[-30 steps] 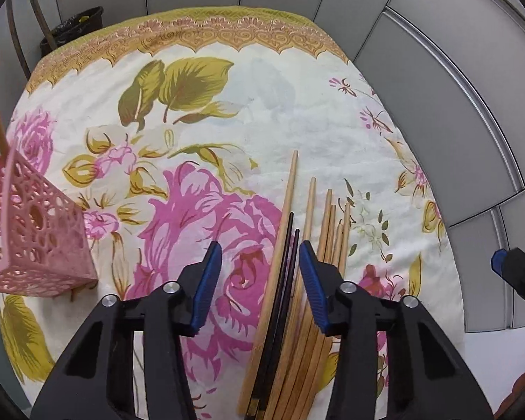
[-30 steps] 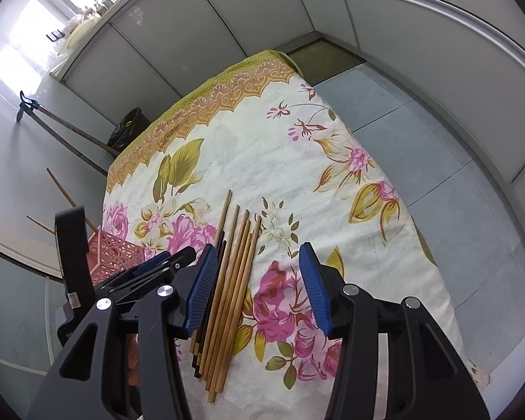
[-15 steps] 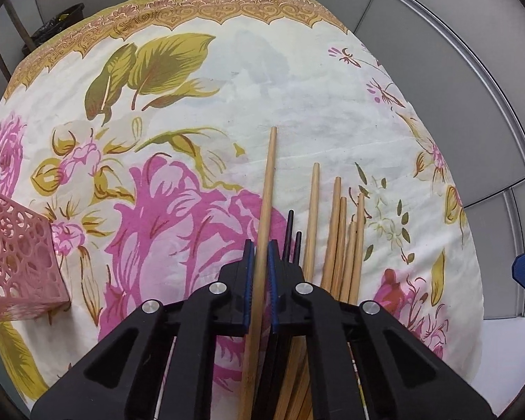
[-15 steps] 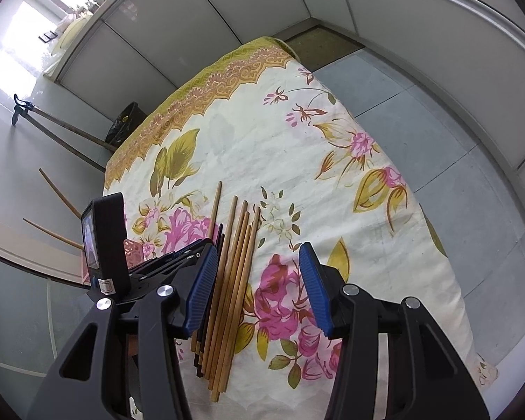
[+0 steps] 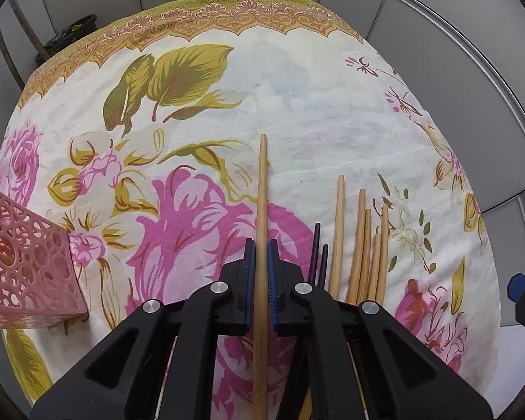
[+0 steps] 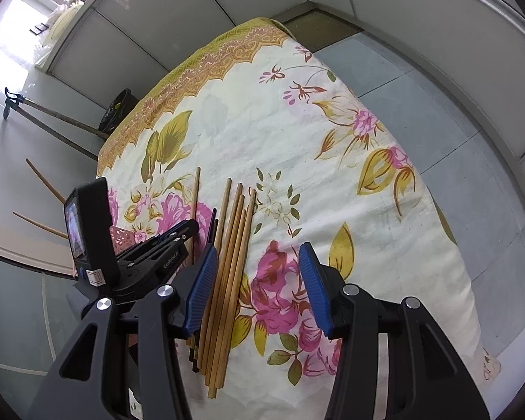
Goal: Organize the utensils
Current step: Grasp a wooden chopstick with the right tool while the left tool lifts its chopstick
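Observation:
My left gripper is shut on one long wooden chopstick, which runs forward between its blue pads over the floral tablecloth. To its right lie two black chopsticks and several wooden chopsticks in a loose row. In the right wrist view my right gripper is open and empty above the near end of the wooden chopsticks. The left gripper shows there at the left, closed on the single chopstick.
A pink perforated holder stands at the table's left edge and shows partly behind the left gripper in the right wrist view. A black bin and long-handled tools stand beyond the far left of the table. Grey floor surrounds the table.
My left gripper closed on the single wooden chopstick and has drawn it left, away from the other chopsticks. My right gripper stays open and has barely moved.

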Motion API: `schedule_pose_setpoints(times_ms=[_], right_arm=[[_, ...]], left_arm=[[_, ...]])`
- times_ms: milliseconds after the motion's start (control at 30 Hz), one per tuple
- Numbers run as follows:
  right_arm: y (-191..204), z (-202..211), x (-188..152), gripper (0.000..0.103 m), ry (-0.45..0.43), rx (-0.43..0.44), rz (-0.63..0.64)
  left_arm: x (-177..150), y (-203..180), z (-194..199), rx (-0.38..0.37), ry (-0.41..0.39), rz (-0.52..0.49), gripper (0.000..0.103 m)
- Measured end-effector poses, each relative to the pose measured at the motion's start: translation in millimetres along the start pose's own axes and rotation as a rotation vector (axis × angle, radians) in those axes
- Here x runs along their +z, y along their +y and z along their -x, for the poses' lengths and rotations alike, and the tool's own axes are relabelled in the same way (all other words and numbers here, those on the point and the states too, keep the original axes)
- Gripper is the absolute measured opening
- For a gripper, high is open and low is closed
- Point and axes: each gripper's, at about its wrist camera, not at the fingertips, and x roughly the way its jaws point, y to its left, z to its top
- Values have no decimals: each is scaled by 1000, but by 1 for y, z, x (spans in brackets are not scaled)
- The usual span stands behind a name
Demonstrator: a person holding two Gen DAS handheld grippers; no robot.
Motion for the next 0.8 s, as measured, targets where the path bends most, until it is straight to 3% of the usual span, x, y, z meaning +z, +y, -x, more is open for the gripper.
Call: schedule_pose_setpoints(times_ms=[100, 233, 367, 533, 800], right_arm=[[-2, -8, -1, 49, 20, -16, -4], [4, -23, -4, 48, 79, 35, 0], [21, -35, -7, 37, 116, 99, 31], [36, -50, -6, 20, 126, 112, 63], [58, -82, 2, 19, 139, 90, 120]], left_arm=[[-3, 8, 12, 12, -35, 22, 6], [-5, 15, 43, -6, -119, 48, 6], [-11, 19, 92, -36, -233, 70, 6], [-29, 33, 153, -31, -365, 70, 6], [-47, 46, 208, -46, -497, 81, 6]])
